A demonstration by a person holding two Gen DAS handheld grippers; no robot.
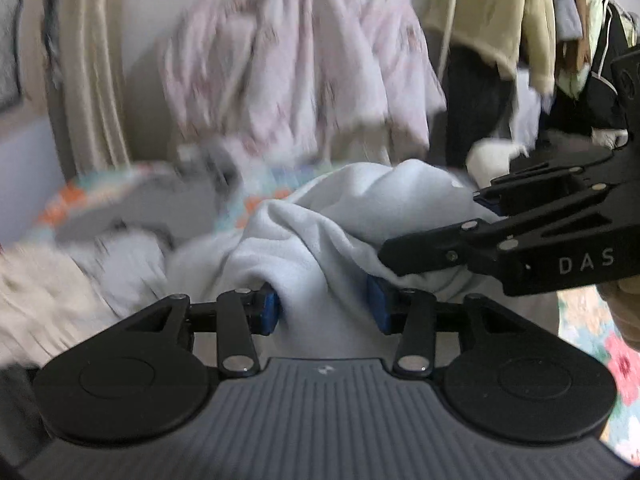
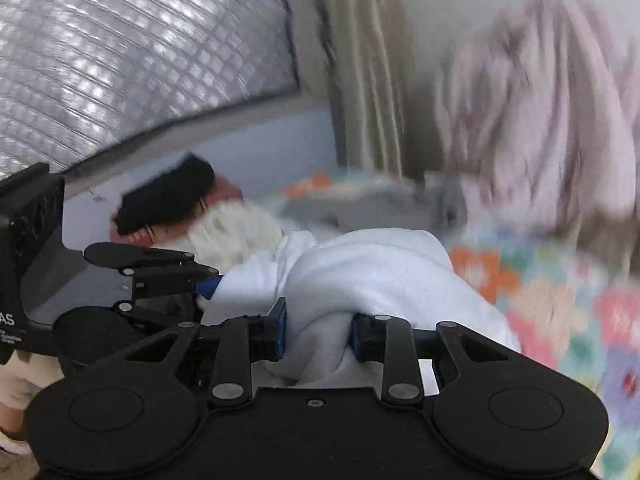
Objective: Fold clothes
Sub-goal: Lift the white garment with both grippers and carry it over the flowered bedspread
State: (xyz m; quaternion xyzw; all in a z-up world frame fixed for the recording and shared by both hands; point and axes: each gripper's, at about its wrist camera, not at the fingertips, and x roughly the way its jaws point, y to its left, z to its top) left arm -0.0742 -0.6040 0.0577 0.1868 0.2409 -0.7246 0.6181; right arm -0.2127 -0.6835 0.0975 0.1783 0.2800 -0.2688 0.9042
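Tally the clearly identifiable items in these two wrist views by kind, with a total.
Hand-held grippers: 2, left hand-held gripper and right hand-held gripper, each clamped on the cloth
Pale blue garment: 1
Floral bedspread: 1
Beige curtain: 1
Total: 5
Blurred laundry behind is left uncounted.

pale blue garment (image 1: 320,232), bedspread (image 2: 560,312) — multicoloured floral

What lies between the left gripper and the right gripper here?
A bunched span of the pale blue fleece garment, gripped by both the left gripper and right gripper; both wrist views show it.
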